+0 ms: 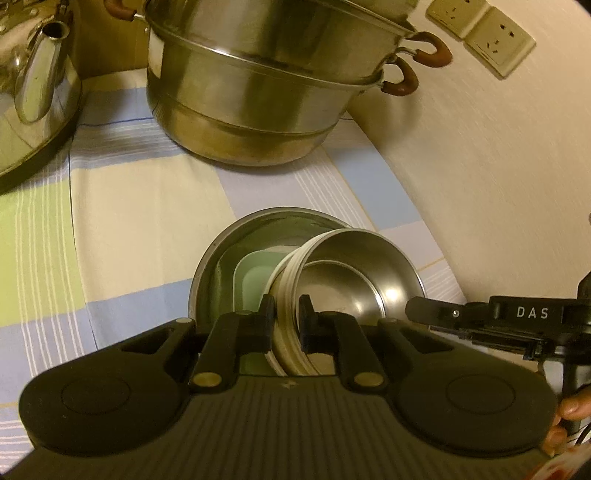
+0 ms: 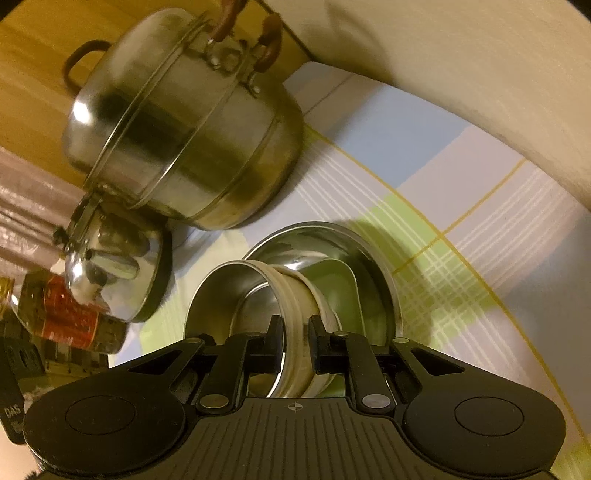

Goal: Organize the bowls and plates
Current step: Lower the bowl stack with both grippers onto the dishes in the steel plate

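Here, both claws share one bowl.
Left claw (image 1: 287, 319): closed across the wall of the small steel bowl (image 1: 354, 280), one finger outside on its cream ribbed band, the other inside.
Right claw (image 2: 295, 341): clamped the same way on the opposite side of the bowl's (image 2: 236, 295) wall; its dark body also shows at the right edge of the left wrist view.
Small steel bowl: held tilted over the large steel plate (image 1: 221, 254), its mouth turned sideways; whether its lower edge touches anything cannot be told.
Bowl contents: nothing visible inside.
Large steel plate: lies flat on the checked cloth (image 1: 147, 206) covering the table; it carries a pale green square dish (image 1: 255, 280), which sits directly under the bowl.
Green dish contents: appears empty where it shows.
Step in hand (judged): nesting the bowl onto the stack of plate and green dish.
Next move (judged): level the bowl, lower it centred into the green dish, then release both grips together so it does not tip or slide.
Background: a tiered steel steamer pot (image 1: 258, 96) and a steel kettle (image 1: 33, 85) stand at the far side, well apart from the stack; wall sockets (image 1: 480, 33) above.
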The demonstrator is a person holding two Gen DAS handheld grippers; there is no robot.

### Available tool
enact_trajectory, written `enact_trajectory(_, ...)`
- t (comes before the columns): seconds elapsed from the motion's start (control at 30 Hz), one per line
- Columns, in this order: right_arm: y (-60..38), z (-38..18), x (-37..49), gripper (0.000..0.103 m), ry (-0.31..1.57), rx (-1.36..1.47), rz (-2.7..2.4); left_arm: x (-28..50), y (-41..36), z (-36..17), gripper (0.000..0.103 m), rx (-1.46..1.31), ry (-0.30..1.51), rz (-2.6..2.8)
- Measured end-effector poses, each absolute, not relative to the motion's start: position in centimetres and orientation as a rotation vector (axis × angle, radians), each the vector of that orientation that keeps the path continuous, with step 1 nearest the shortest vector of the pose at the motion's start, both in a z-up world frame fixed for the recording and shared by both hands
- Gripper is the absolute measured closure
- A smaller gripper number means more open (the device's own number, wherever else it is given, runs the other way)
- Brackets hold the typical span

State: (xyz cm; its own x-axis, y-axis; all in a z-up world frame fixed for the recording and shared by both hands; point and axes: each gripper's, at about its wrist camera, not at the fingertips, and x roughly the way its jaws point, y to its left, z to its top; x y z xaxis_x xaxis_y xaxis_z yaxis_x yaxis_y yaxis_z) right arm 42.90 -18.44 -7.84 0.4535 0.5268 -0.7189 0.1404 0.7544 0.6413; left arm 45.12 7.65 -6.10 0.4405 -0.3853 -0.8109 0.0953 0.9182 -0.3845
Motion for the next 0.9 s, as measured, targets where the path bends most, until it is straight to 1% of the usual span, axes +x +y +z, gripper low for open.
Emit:
enact_trajectory(0.23, -18.49, -7.3, 43.79, 0.088, 1.165, 0.74, 0.216, 45.31, 7.66, -5.9, 0.092, -0.296, 1.085, -0.298)
enact_trajectory(0.9, -18.15, -7.39, 43.69, 0.088, 1.163, 0.71, 0.224, 45.12, 7.21, -6.12, 0.092, -0.256, 1.073, -0.289)
